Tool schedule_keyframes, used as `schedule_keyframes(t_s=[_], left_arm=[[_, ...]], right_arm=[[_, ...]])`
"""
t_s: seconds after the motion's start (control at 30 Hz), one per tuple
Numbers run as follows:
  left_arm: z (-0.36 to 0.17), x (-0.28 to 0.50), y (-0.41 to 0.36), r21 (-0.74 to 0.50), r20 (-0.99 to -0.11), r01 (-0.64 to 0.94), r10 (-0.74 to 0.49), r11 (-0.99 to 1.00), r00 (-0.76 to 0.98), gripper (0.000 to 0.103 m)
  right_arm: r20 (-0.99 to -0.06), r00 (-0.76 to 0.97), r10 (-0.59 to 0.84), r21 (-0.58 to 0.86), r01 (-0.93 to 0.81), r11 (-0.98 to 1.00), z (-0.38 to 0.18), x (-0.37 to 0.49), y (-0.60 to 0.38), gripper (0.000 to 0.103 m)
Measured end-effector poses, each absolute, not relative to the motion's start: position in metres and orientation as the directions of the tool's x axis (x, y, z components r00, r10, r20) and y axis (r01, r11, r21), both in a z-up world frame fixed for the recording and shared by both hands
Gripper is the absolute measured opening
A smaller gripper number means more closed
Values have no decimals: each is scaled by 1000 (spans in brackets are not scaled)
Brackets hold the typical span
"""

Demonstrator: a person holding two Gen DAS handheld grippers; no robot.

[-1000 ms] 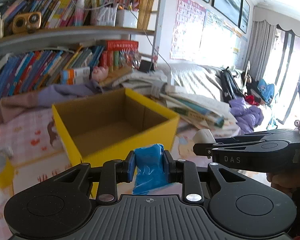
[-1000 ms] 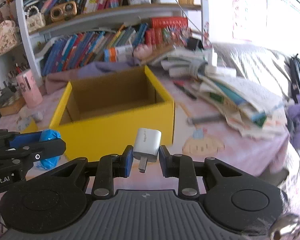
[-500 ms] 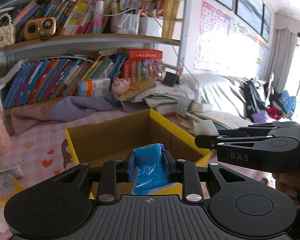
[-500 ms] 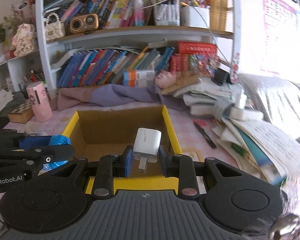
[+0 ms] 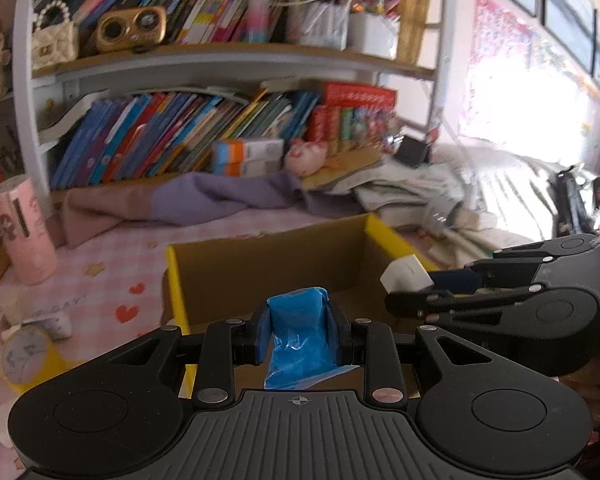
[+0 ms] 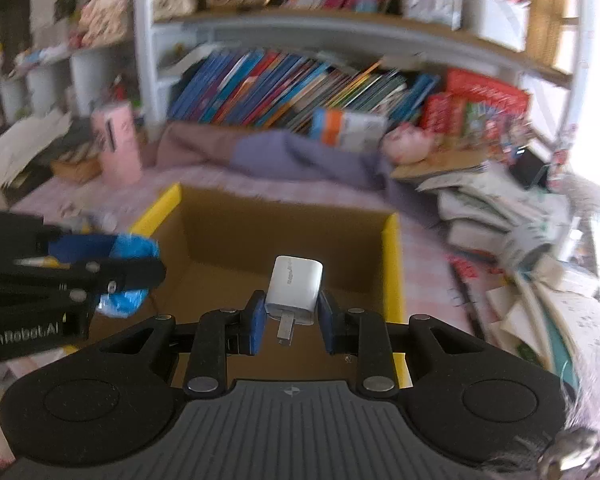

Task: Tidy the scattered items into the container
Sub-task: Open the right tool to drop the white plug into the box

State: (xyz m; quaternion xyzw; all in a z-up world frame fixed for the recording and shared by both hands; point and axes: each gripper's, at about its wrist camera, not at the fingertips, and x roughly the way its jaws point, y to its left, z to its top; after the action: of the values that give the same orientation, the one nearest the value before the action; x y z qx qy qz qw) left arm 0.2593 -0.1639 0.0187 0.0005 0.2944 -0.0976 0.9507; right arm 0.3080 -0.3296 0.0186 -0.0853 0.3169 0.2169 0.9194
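Observation:
An open yellow cardboard box (image 5: 176,276) (image 6: 392,264) stands on the pink table, its brown inside bare. My left gripper (image 5: 298,330) is shut on a crumpled blue plastic packet (image 5: 298,336) and holds it above the box's near edge. It shows at the left in the right wrist view (image 6: 112,264). My right gripper (image 6: 292,314) is shut on a white USB charger plug (image 6: 294,288), above the box's opening. It also shows at the right in the left wrist view (image 5: 452,284), with the charger (image 5: 406,276) at its tip.
A pink cylinder cup (image 5: 24,236) and a yellow roll (image 5: 28,360) sit left of the box. Purple cloth (image 5: 220,196) lies behind it. Stacked papers and books (image 6: 500,216) crowd the right. A full bookshelf (image 5: 220,60) stands at the back.
Both grippers have moved forward, from in front of the box to over its opening, each still holding its item. The box now looks closer and lower in both views.

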Motion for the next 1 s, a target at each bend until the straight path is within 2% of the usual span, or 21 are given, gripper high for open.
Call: schedule_keyframes(t_s=[0.5, 0.8, 1.0], left_arm=[[-2, 282, -176, -4, -681, 199, -148, 980, 717, 27], [-14, 298, -181, -14, -748, 215, -153, 976, 646, 27], [-21, 303, -191, -1, -776, 255, -161, 967, 609, 27]], right_arm=[[-759, 546, 355, 5, -540, 841, -25, 338, -313, 26], [-790, 500, 354, 93, -473, 876, -35, 343, -329, 22], [-797, 501, 339, 82, -466, 881, -36, 341, -328, 20]])
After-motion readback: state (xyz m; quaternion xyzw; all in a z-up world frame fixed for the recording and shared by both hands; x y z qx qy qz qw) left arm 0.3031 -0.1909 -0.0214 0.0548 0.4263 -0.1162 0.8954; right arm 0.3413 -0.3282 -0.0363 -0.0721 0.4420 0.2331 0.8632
